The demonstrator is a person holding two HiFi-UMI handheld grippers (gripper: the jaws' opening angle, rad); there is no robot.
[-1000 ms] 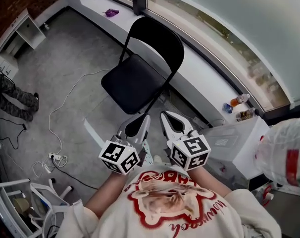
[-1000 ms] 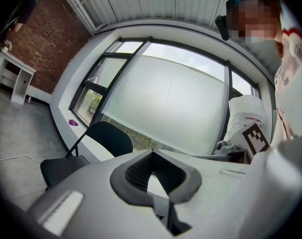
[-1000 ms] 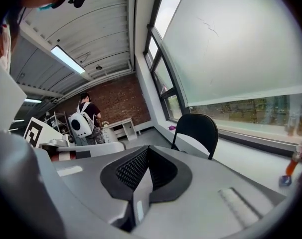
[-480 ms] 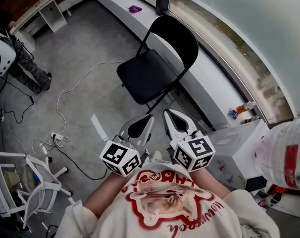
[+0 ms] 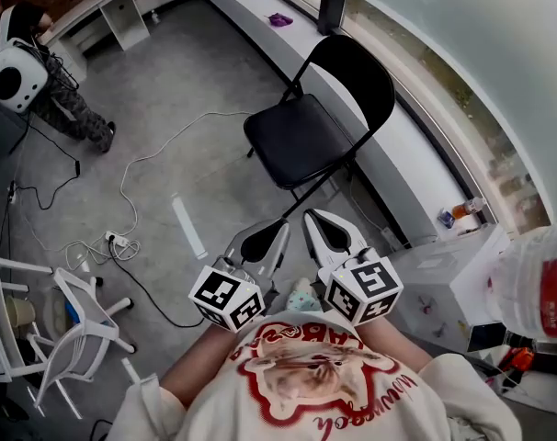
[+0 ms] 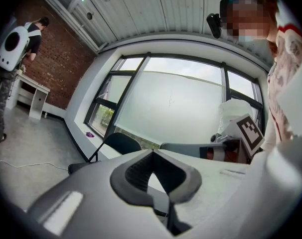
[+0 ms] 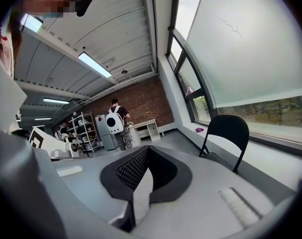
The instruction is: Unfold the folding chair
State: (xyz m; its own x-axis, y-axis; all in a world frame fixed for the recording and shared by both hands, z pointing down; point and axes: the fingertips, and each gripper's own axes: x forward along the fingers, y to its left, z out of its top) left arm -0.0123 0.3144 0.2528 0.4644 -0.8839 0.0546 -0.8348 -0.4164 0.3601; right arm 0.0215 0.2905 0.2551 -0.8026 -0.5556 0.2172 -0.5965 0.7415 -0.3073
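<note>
Now the chair (image 5: 306, 141) stands already unfolded on the grey floor (image 5: 177, 90), with its back towards the window ledge (image 5: 403, 168) at about 2 o'clock. The left tongs (image 5: 271, 232) and right tongs (image 5: 323, 230) are side by side at 6 o'clock from the chair, well apart from it. Both are pressed together, with nothing between them.

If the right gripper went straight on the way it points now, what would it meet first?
Probably nothing near. In its own view the right gripper aims left of the chair, over bare floor toward the far desk. Depth is unclear, so it might clip the seat's corner.
</note>
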